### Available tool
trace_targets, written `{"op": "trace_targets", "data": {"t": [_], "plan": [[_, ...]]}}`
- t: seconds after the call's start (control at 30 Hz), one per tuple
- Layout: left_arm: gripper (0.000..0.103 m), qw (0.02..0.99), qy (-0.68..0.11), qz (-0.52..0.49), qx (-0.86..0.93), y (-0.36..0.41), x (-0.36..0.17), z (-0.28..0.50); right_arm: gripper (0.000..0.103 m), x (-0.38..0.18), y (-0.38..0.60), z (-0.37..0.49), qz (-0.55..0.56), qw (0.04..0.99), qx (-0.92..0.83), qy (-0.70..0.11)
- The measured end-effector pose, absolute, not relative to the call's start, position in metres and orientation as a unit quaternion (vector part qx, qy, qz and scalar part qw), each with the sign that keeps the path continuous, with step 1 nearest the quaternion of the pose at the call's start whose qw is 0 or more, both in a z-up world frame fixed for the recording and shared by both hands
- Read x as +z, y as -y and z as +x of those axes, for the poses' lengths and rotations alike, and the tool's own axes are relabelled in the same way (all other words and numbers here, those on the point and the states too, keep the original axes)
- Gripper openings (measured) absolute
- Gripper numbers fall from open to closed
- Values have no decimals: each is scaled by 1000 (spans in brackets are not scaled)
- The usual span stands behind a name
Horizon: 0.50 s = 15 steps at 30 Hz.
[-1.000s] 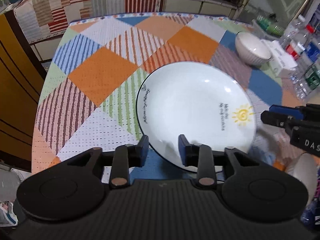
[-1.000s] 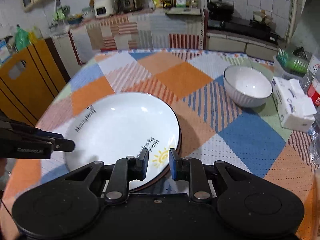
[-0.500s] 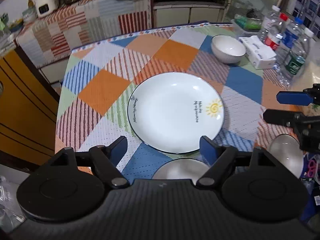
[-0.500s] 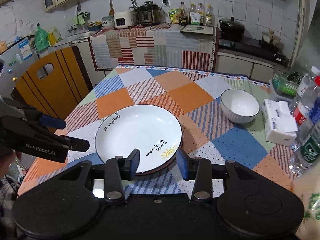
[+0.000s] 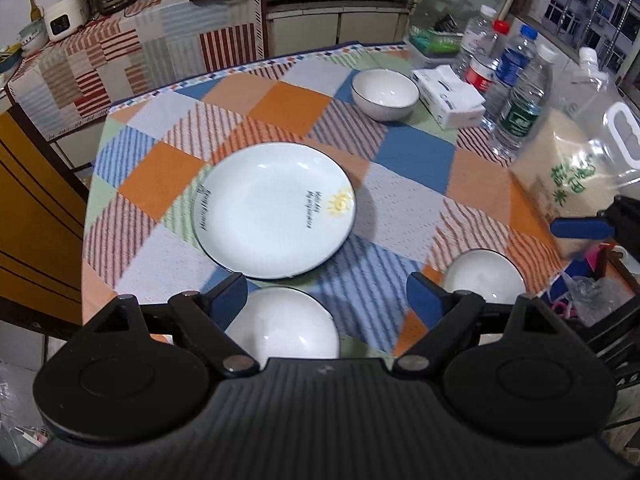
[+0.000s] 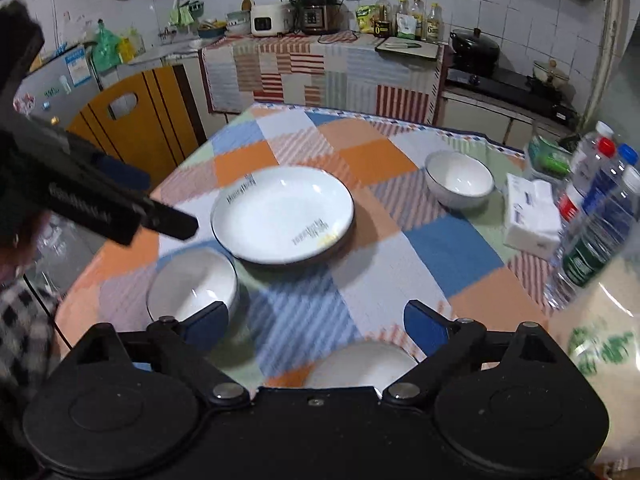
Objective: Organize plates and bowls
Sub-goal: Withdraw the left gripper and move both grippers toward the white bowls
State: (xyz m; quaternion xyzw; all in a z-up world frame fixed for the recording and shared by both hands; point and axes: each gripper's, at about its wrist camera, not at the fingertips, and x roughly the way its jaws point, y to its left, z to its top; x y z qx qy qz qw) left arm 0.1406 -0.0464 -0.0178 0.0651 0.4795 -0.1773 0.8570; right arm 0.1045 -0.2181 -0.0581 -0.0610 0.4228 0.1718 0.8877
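Observation:
A white plate with a sun drawing lies in the middle of the patchwork tablecloth; it also shows in the right wrist view. One white bowl sits near the front edge under my left gripper, which is open and empty above it. A second bowl sits at the front right. A third bowl stands at the far side. My right gripper is open and empty, above the front-right bowl. The front-left bowl is beside its left finger.
A tissue pack, several water bottles and a large rice jug crowd the right edge of the table. A yellow chair stands at the left. A counter with appliances is behind.
Both grippers let go of the plate, opened wide, and pulled back and up. The plate now lies on the cloth, and two near bowls have come into view.

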Motion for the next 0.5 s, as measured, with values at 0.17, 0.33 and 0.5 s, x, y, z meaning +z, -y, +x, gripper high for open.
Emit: {"op": "trace_targets", "data": {"t": [0.17,0.33,0.5], "plan": [[87,845,-489,92,-196,73,-36,127,97,-86,239,89,-62,877,165,-447],[87,823,-512,97,-225,96,-60,117,97,-114,251,79,-53,867,160,-469],[83,809,-529,88,-240,112,-82,115,97,-143,257,71,-52,858,150,-489]]}}
